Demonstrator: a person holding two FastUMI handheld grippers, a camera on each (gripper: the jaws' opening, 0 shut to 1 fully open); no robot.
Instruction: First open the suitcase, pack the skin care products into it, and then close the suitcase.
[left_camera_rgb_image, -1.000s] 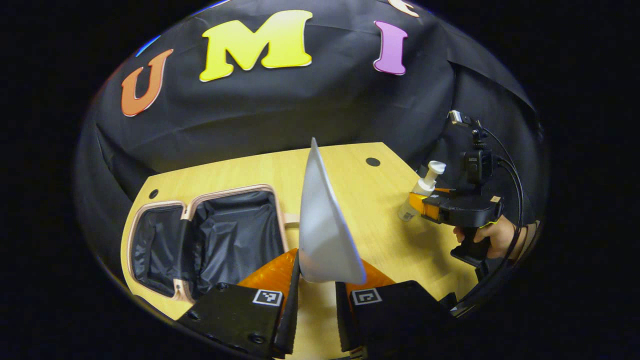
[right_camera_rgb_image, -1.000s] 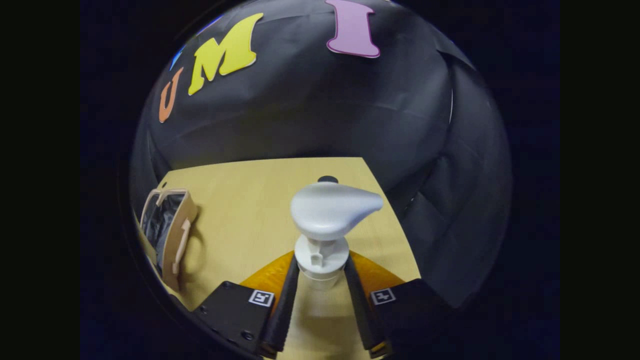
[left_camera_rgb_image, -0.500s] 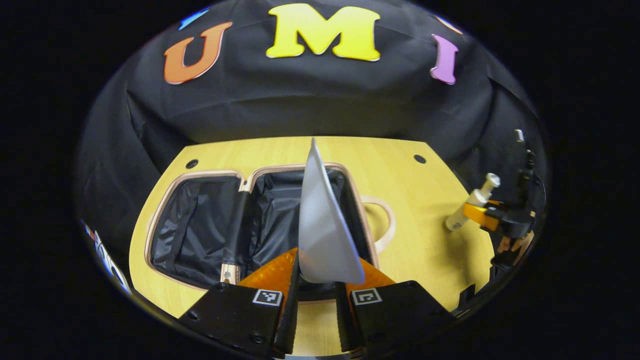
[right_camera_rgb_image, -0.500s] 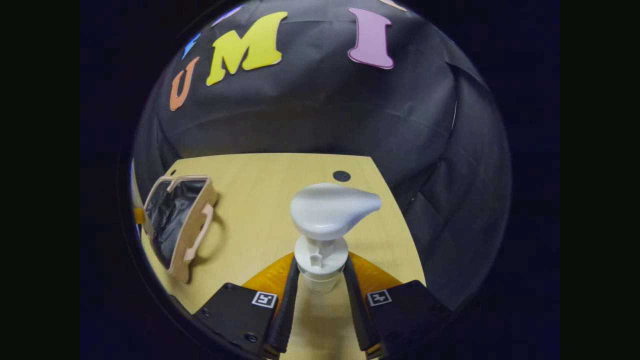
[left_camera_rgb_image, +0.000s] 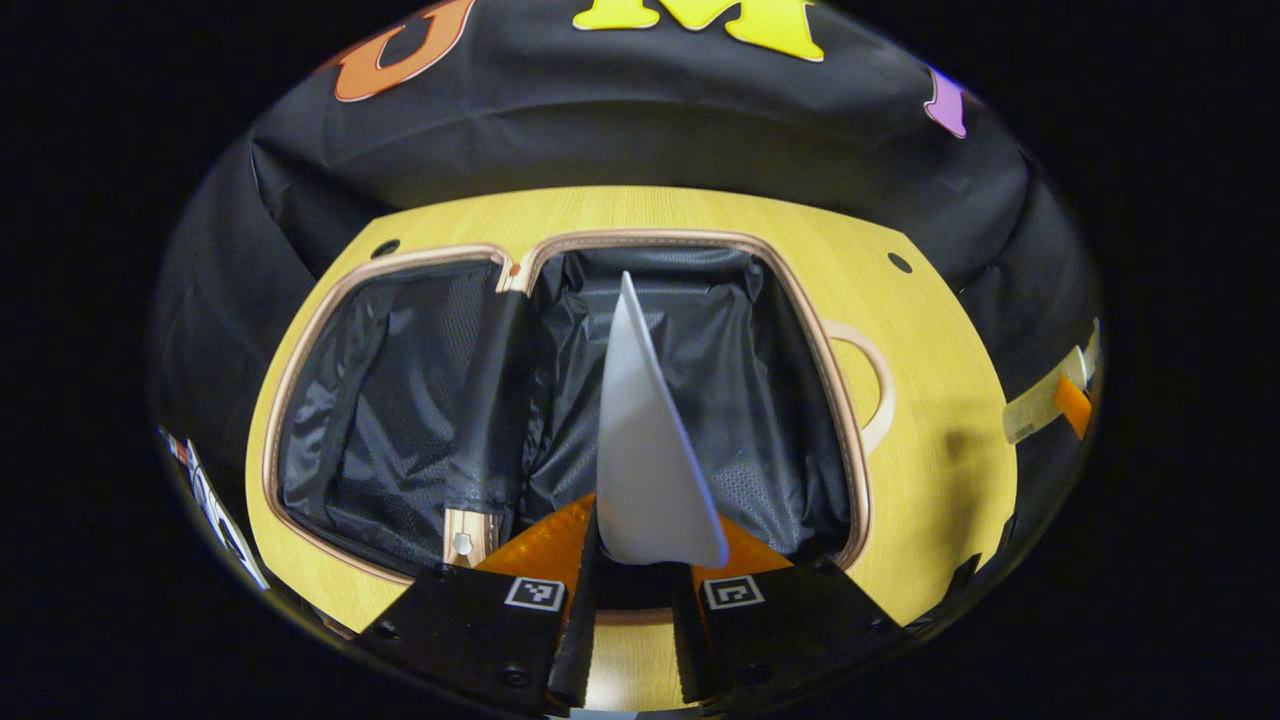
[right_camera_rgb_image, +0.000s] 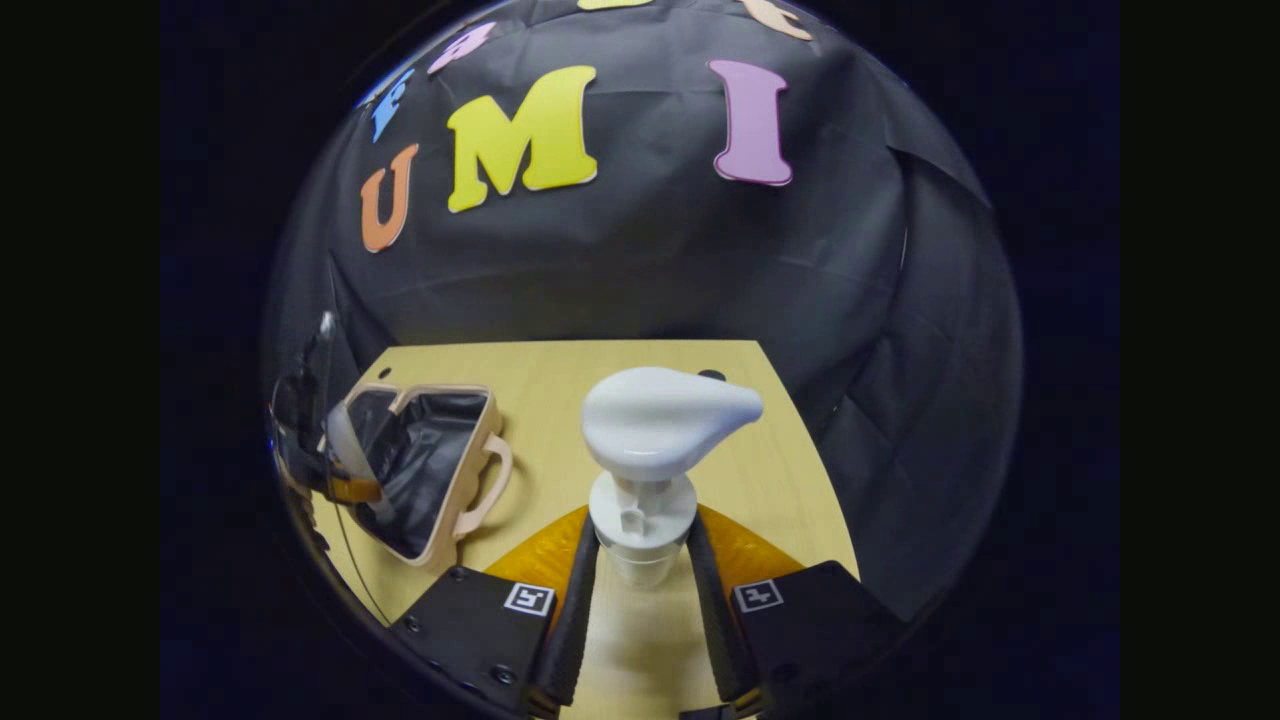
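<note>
Currently left gripper clamps a flat white tube over the open black-lined beige suitcase mid-frame, right gripper grips a white pump bottle.

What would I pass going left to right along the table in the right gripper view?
The other claw with its white tube, then the open suitcase, its handle, then the pump bottle held in this view's own claw.

The suitcase is lying open on the table — the left gripper is hanging over its right half with a tube, the right gripper — with a pump bottle — well to its right.
</note>
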